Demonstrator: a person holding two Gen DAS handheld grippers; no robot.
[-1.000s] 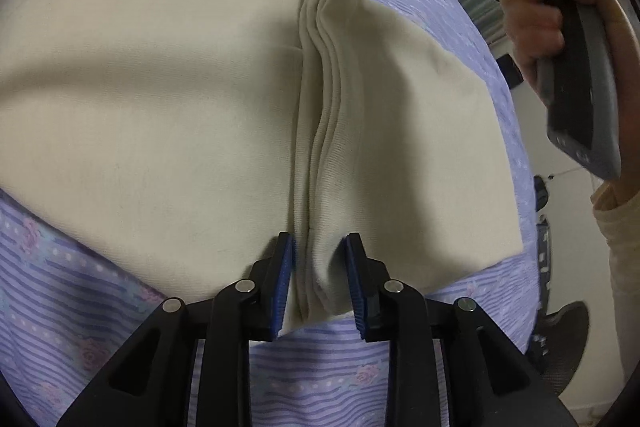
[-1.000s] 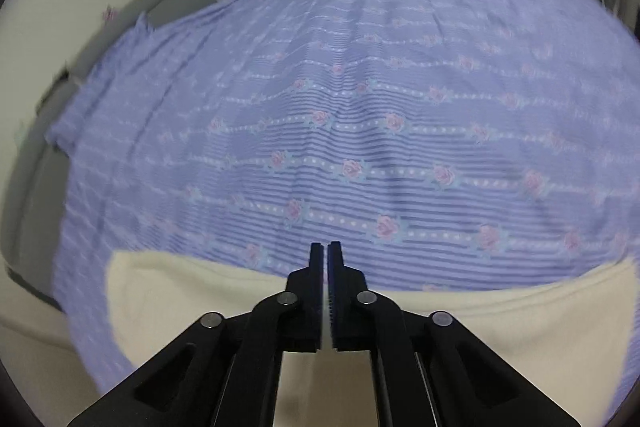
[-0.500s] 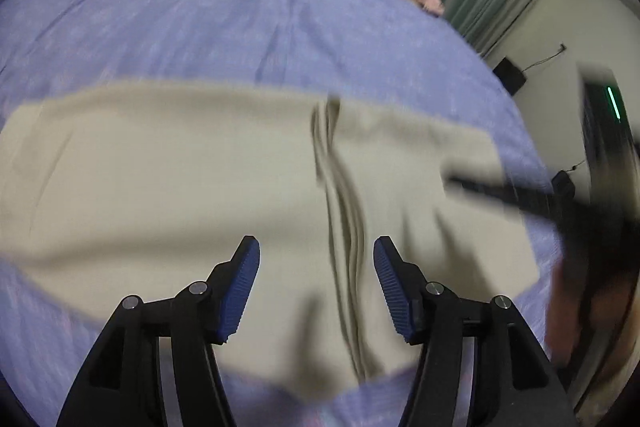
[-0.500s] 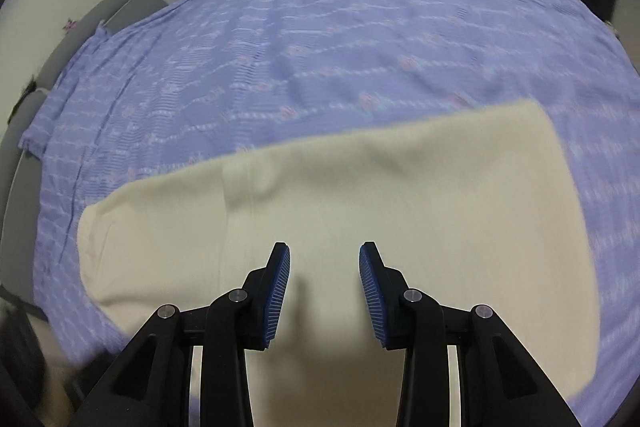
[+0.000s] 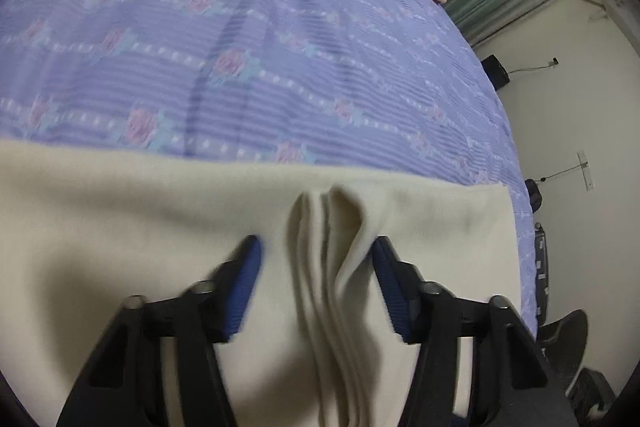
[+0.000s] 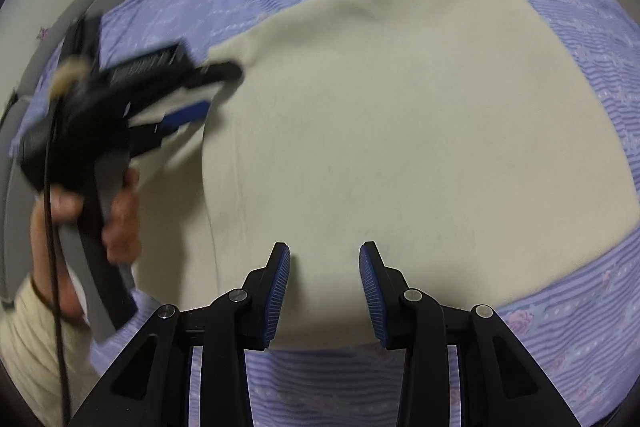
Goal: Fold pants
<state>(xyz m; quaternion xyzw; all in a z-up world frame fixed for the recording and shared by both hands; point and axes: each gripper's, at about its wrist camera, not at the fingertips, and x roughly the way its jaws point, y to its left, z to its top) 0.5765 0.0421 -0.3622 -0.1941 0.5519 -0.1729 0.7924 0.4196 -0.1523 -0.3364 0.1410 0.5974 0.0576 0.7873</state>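
Left wrist view: cream knit folded pants (image 5: 432,227) low in frame on lilac rose-striped bedsheet (image 5: 248,39). Your left gripper (image 5: 316,279), just narrowed, straddles the stacked edges, unpinched; right gripper (image 6: 324,287) spread. Next: pinch layers, fold across.

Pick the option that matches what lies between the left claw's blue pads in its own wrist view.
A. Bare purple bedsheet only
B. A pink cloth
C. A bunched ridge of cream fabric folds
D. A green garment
C: in the left wrist view the left claw stands open over the cream pants, and the raised ridge of stacked folds runs up between its pads, which do not press on it.
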